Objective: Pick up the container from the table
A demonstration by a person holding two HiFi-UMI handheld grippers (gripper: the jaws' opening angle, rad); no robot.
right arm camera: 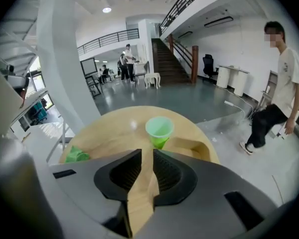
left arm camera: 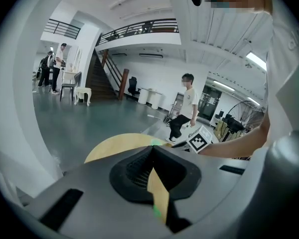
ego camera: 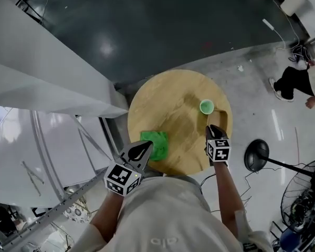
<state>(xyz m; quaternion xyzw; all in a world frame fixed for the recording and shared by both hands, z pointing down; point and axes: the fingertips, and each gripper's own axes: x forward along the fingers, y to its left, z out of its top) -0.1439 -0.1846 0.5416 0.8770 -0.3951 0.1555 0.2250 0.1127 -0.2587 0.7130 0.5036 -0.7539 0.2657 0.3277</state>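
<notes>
A light green cup (ego camera: 206, 107) stands upright on the right side of the round wooden table (ego camera: 173, 96). My right gripper (ego camera: 214, 132) hovers over the table's near right edge, just short of the cup. In the right gripper view the cup (right arm camera: 159, 131) is straight ahead of the right gripper (right arm camera: 147, 151), whose jaws stand a narrow gap apart with nothing between them. My left gripper (ego camera: 143, 151) is at the table's near left edge, over a crumpled green cloth (ego camera: 156, 143). The left gripper (left arm camera: 152, 148) has its tips together and holds nothing.
A person (ego camera: 291, 80) walks on the floor to the right of the table. A black fan base (ego camera: 257, 155) and cables lie at the near right. A white slanted structure (ego camera: 47, 88) and rails close off the left side.
</notes>
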